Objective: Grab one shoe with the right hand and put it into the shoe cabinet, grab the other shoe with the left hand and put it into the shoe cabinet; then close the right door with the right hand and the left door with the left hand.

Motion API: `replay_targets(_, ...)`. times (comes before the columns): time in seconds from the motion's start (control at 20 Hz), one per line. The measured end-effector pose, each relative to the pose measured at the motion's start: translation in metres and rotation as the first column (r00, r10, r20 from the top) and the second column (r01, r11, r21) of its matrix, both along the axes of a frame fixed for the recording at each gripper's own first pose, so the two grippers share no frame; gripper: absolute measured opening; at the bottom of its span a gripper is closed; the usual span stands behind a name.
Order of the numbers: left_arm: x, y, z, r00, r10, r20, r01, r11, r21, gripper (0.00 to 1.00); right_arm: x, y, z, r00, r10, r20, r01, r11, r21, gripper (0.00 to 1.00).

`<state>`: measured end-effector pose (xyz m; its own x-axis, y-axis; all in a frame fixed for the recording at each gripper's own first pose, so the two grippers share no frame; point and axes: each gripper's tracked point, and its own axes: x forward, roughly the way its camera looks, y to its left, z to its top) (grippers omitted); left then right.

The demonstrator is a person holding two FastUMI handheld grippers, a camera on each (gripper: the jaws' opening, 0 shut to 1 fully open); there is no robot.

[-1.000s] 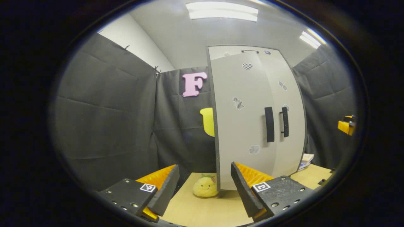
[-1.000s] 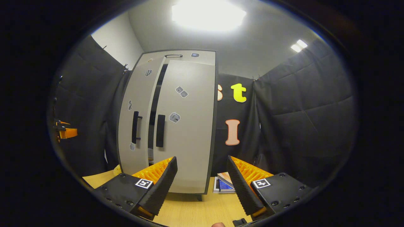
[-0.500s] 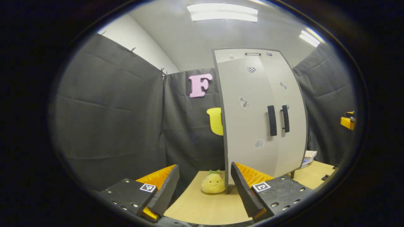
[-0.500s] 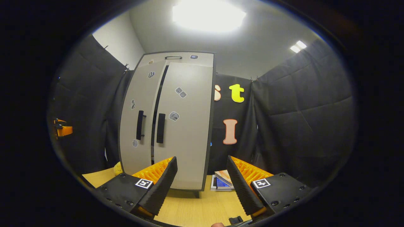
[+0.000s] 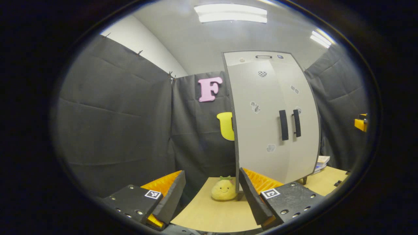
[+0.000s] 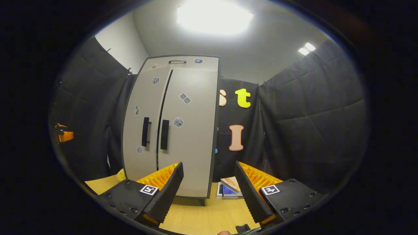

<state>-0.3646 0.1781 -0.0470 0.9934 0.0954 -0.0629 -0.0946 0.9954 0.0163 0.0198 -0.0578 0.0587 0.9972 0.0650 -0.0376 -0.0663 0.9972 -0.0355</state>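
You hold both the left gripper (image 5: pixel 209 192) and the right gripper (image 6: pixel 209 191) back from the shoe cabinet (image 6: pixel 169 127) at the bench's (image 6: pixel 196 218) rear edge, fingers wide and empty, because its 2 doors look all but shut.

Walls: we see black quilted cloth (image 5: pixel 114 107) on all sides, a white wall (image 5: pixel 143 45) above it.
Ceiling: we count bright light panels (image 5: pixel 230 13).
Table: pale wood (image 6: pixel 199 217).

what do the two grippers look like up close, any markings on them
Both look alike. The left gripper and right gripper each have two wedge-shaped fingers with ribbed inner faces, mounted on flat dark plates dotted with small screws. Every plate carries a small square black-and-white tag near the finger base. No cables or sleeves are visible.
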Motion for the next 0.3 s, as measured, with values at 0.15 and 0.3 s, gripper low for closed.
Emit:
replay_targets(0.15,-0.0022,0.0002,-0.0002,1.0,0.002,0.002,-0.002,1.0,0.004,0.94,0.001,-0.0006,0.0005,1.0,-0.011,0.0,0.011,1.0,0.006,0.98)
replay_targets(0.3,-0.003,0.0003,-0.0007,1.0,0.0,0.001,0.0,1.0,0.007,0.94,0.0022,-0.0037,0.0008,1.0,-0.015,-0.001,0.016,1.0,0.009,0.98)
